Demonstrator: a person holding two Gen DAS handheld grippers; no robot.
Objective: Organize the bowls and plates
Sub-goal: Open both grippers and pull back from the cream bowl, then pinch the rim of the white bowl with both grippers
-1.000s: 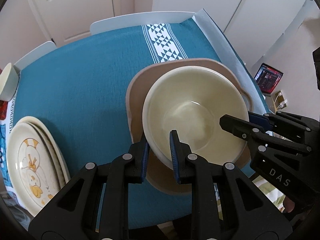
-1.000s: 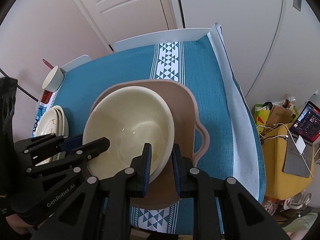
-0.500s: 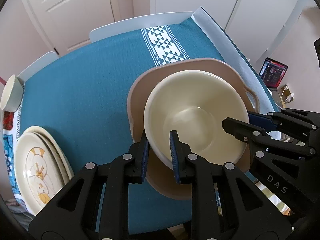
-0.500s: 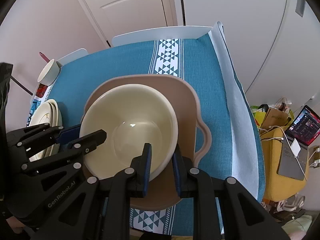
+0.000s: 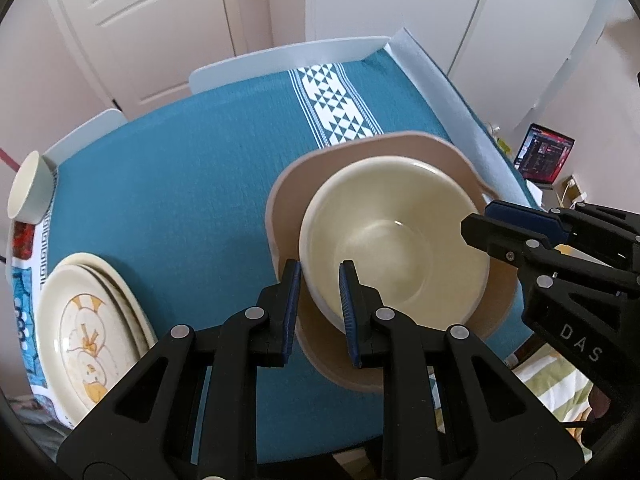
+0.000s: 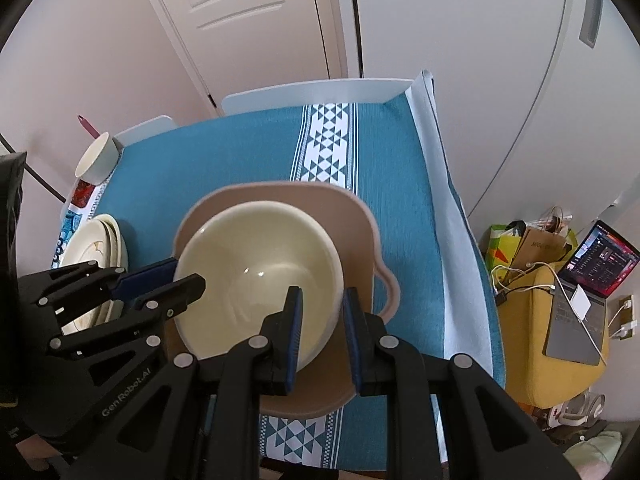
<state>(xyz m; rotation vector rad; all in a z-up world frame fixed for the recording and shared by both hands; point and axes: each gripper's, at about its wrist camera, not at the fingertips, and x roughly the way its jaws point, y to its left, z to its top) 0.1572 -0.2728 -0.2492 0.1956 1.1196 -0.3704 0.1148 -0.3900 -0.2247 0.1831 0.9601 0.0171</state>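
A large cream bowl (image 5: 394, 240) (image 6: 256, 276) is held above a tan handled plate (image 5: 304, 176) (image 6: 352, 216) that lies on the teal tablecloth. My left gripper (image 5: 319, 276) is shut on the bowl's near-left rim; it shows from the side in the right wrist view (image 6: 182, 276). My right gripper (image 6: 322, 300) is shut on the bowl's right rim; it shows in the left wrist view (image 5: 476, 224). A stack of cream plates with a yellow pattern (image 5: 88, 328) (image 6: 96, 248) sits at the table's left edge.
A small cream cup (image 5: 28, 188) (image 6: 94, 160) stands at the far left corner. White chair backs (image 5: 288, 60) line the far side. A laptop (image 6: 584, 280) on a yellow seat and bags stand on the floor to the right.
Both grippers have risen with the cream bowl, and the table and tan plate look farther below. The grips on the rim are unchanged.
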